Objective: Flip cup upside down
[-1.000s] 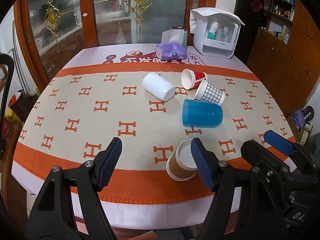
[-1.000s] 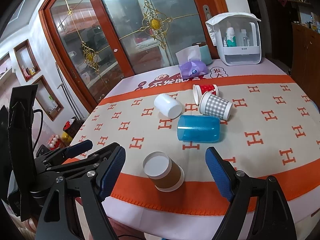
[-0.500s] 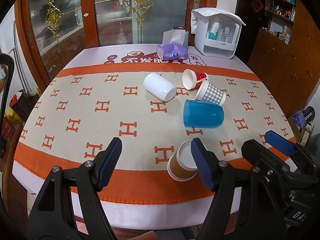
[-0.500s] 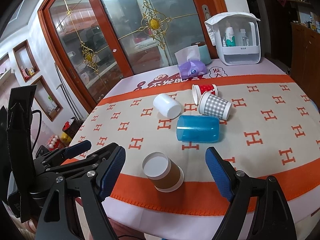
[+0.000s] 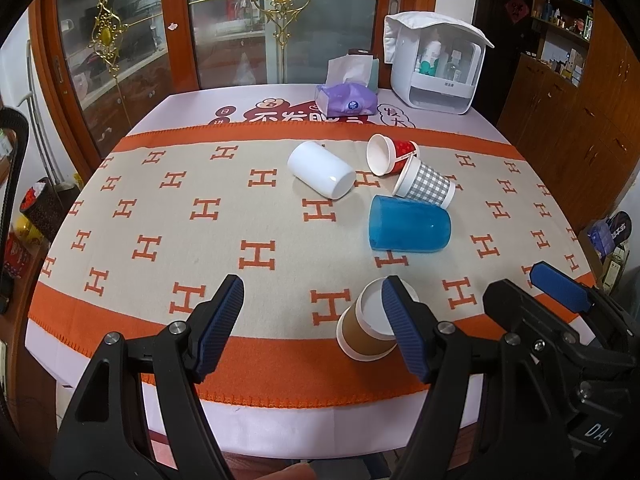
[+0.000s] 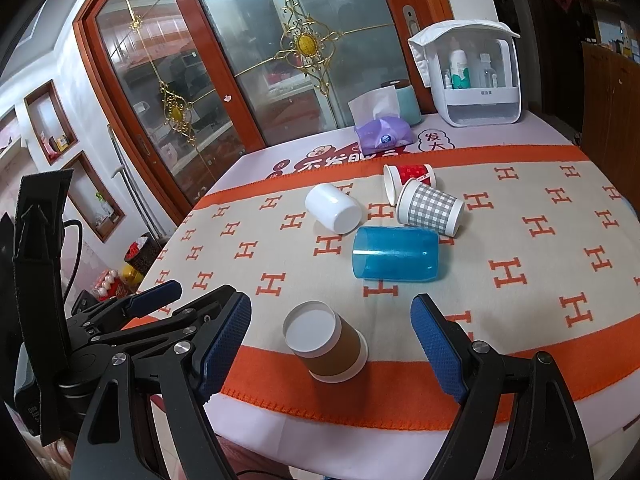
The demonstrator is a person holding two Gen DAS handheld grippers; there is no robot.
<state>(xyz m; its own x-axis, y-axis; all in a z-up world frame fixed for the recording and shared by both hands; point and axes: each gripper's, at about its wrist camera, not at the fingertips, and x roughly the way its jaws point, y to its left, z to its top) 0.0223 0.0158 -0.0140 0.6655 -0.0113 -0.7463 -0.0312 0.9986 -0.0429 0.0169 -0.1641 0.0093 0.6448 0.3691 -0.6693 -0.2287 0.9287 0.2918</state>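
A brown paper cup (image 6: pixel 326 346) stands upside down near the table's front edge, also in the left wrist view (image 5: pixel 366 330). A blue plastic cup (image 6: pixel 395 254) (image 5: pixel 409 225) lies on its side behind it. A white cup (image 6: pixel 333 208), a grey checked paper cup (image 6: pixel 430 208) and a red paper cup (image 6: pixel 408 178) lie on their sides farther back. My right gripper (image 6: pixel 332 340) is open and empty, its fingers either side of the brown cup, short of it. My left gripper (image 5: pixel 312 320) is open and empty, left of that cup.
A purple tissue pack (image 5: pixel 346 100) and a white storage box (image 5: pixel 434 68) stand at the table's far edge. A teal roll (image 6: pixel 408 102) stands behind the tissues. Glass doors are behind the table, wooden cabinets to the right. The patterned cloth (image 5: pixel 160 216) covers the table.
Both grippers have drifted very slightly; the cups have not moved. Both grippers stay open.
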